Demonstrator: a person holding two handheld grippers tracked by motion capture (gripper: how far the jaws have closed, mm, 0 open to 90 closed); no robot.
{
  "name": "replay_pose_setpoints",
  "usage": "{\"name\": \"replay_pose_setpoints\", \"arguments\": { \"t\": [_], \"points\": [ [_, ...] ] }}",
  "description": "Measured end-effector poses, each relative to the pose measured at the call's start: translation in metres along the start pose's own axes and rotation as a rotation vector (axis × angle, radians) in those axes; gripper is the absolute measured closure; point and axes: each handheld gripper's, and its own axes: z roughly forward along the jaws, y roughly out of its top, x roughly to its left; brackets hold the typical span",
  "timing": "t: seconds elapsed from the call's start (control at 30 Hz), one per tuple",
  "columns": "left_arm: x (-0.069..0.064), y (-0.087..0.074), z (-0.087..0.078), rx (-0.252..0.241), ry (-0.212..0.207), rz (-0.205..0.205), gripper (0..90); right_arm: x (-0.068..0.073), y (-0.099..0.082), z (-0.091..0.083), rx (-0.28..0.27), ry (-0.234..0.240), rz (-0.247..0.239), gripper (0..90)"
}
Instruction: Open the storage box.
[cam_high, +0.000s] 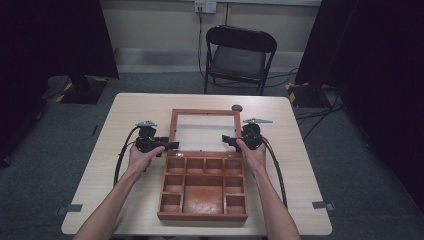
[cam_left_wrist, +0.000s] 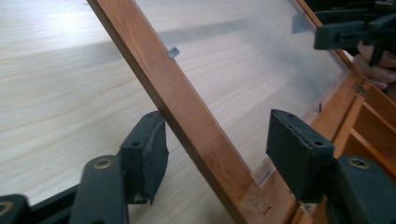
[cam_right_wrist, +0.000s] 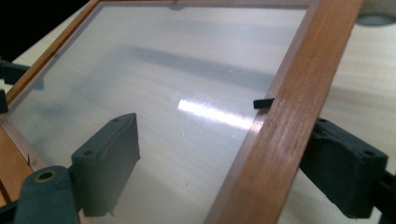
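On the pale tabletop (cam_high: 125, 165) the wooden box (cam_high: 203, 192) sat open, its glass-paned lid (cam_high: 204, 131) looking stiff but fragile, best gripped by the frame, with both tongs, left (cam_left_wrist: 217, 154) and right (cam_right_wrist: 238, 170), straddling the side rails, parted, clamping nothing.

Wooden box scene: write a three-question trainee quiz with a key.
1. True or false: the lid of the wooden box lies open, flat on the table.
2. Which part of the lid does the left gripper straddle: A glass pane, B wooden frame rail, C hinge?
3. What stands on the floor beyond the table?

Key: 1 true. 2 B; the right gripper straddles the opposite rail. 3 a black folding chair.
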Motion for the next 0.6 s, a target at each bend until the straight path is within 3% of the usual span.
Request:
{"name": "replay_pose_setpoints", "arguments": {
  "t": [0.13, 0.23, 0.3, 0.4, 0.6],
  "points": [
    [0.002, -0.004, 0.003, 0.014, -0.009, -0.024, 35.7, -0.006, -0.005, -0.003, 0.023, 0.001, 0.012, 16.4],
    [0.008, -0.007, 0.006, 0.037, -0.039, -0.085, 33.4, -0.008, -0.008, -0.005, -0.002, -0.007, 0.016, 19.7],
    [0.008, -0.007, 0.003, 0.021, -0.001, -0.05, 33.6, -0.008, -0.009, -0.007, -0.002, -0.001, 0.015, 19.8],
    [0.01, -0.005, -0.003, -0.012, -0.015, -0.077, 33.9, -0.008, -0.009, -0.011, -0.008, -0.002, 0.008, 20.0],
    [0.01, -0.008, -0.015, 0.022, 0.041, -0.047, 30.0, -0.008, -0.011, -0.025, 0.0, -0.014, -0.021, 18.7]
  ]
}}
